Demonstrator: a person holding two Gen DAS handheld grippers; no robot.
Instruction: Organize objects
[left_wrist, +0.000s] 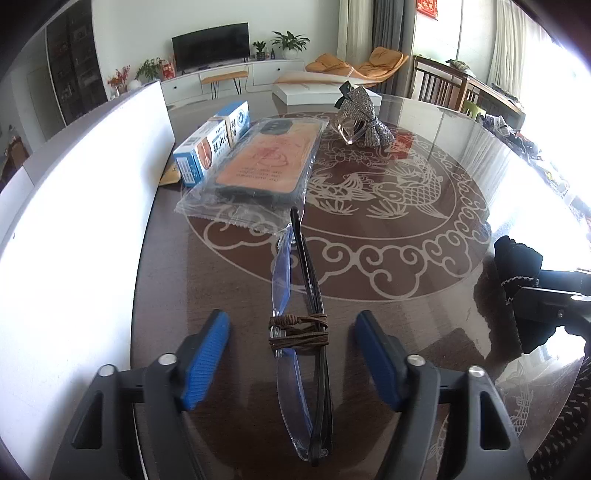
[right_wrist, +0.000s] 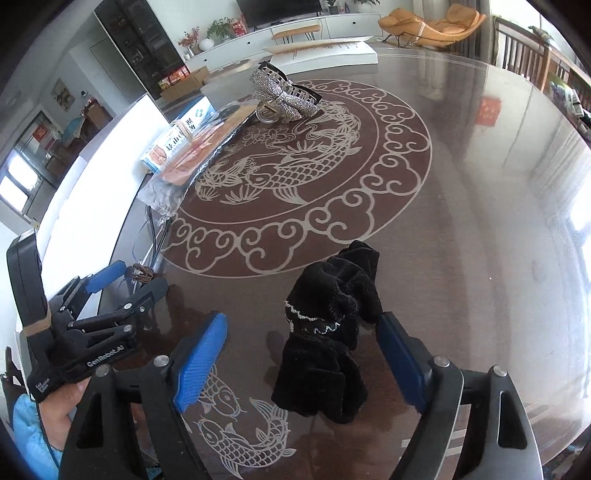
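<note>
Folded rimless glasses, bound with a brown cord, lie on the table between the open fingers of my left gripper; the pads do not touch them. The left gripper also shows in the right wrist view. A black glove with white trim lies crumpled between the open fingers of my right gripper; its right edge is close to the right pad. A bagged phone case, a blue-white box and a sequined bow clip lie farther back.
The round table is glossy, with a fish pattern under glass. A white board runs along its left side. A flat white box sits at the far edge. Wooden chairs stand at the right.
</note>
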